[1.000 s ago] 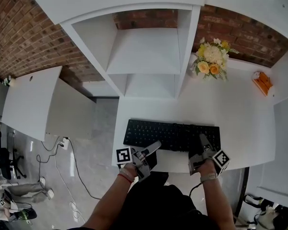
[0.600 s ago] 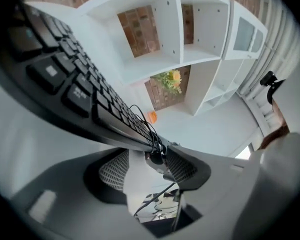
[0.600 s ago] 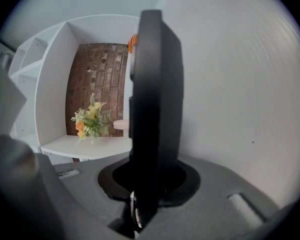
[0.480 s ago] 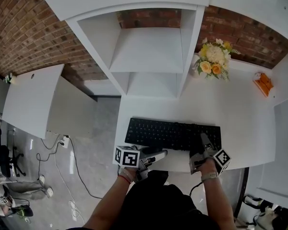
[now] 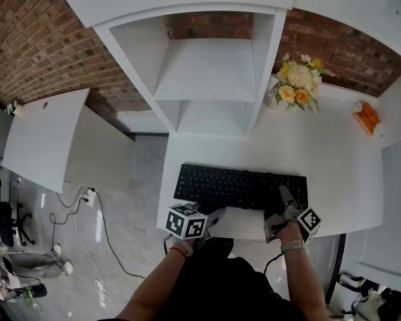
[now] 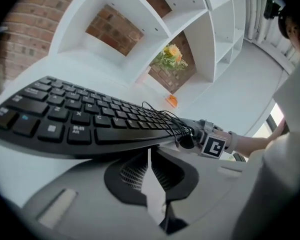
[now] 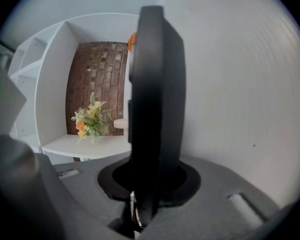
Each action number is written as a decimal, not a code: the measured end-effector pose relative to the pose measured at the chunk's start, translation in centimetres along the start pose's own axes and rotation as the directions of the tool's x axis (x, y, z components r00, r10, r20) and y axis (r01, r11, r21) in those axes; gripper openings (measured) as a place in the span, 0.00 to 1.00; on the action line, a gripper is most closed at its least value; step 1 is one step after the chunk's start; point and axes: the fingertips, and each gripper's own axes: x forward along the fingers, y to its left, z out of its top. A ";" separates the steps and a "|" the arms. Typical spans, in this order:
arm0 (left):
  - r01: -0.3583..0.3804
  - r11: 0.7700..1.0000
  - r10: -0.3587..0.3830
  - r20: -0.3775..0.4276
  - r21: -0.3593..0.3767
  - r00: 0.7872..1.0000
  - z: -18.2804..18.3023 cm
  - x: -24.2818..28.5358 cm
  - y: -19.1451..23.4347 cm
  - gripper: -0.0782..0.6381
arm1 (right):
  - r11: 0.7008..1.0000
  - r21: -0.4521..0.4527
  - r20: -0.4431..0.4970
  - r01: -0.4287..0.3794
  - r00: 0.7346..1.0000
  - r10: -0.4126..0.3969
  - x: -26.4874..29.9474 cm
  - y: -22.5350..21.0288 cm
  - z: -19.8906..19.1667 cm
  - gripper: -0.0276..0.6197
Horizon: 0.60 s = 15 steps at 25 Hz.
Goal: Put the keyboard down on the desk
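White desk (image 5: 341, 172). Black full-size keyboard (image 5: 240, 187) lies along its front edge, keys up, long side parallel to that edge, with a thin black cable at its right end. We see both forearms reaching in from the desk's front. Right gripper (image 5: 282, 200) is at the keyboard's front right corner, pinching the keyboard's edge. Left gripper (image 5: 212, 217) is by the front left corner, just beside the keyboard, marker cube up. Its jaws are closing and nearly together, nothing between them.
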 end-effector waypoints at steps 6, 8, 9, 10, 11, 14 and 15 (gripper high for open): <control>-0.029 1.000 0.029 0.003 -0.009 1.000 0.1 0.1 0.2 0.10 | 1.000 -0.019 -0.032 -0.018 0.999 0.018 0.2 0.1 0.2 0.16; -0.026 1.000 0.026 0.007 -0.017 1.000 0.2 0.2 0.1 0.10 | 0.999 -0.028 -0.048 -0.025 0.999 0.024 0.3 0.2 0.2 0.16; -0.020 0.999 0.021 0.012 -0.027 1.000 0.2 0.2 0.1 0.10 | 0.999 -0.031 -0.059 -0.031 0.998 0.029 0.3 0.3 0.2 0.16; -0.012 0.999 0.013 0.020 -0.040 1.000 0.3 0.3 0.1 0.10 | 0.999 -0.034 -0.070 -0.038 0.997 0.036 0.3 0.4 0.2 0.17; -0.001 0.998 0.003 0.029 -0.057 1.000 0.4 0.3 0.0 0.10 | 0.998 -0.036 -0.082 -0.046 0.996 0.043 0.4 0.6 0.2 0.19; 0.036 0.995 -0.031 0.050 -0.094 0.998 0.5 0.4 -0.3 0.10 | 0.996 -0.055 -0.127 -0.069 0.990 0.062 0.4 0.7 0.0 0.22; 0.043 0.994 -0.038 0.052 -0.097 0.998 0.5 0.5 -0.5 0.10 | 0.995 -0.066 -0.146 -0.079 0.987 0.069 0.4 0.8 -0.1 0.23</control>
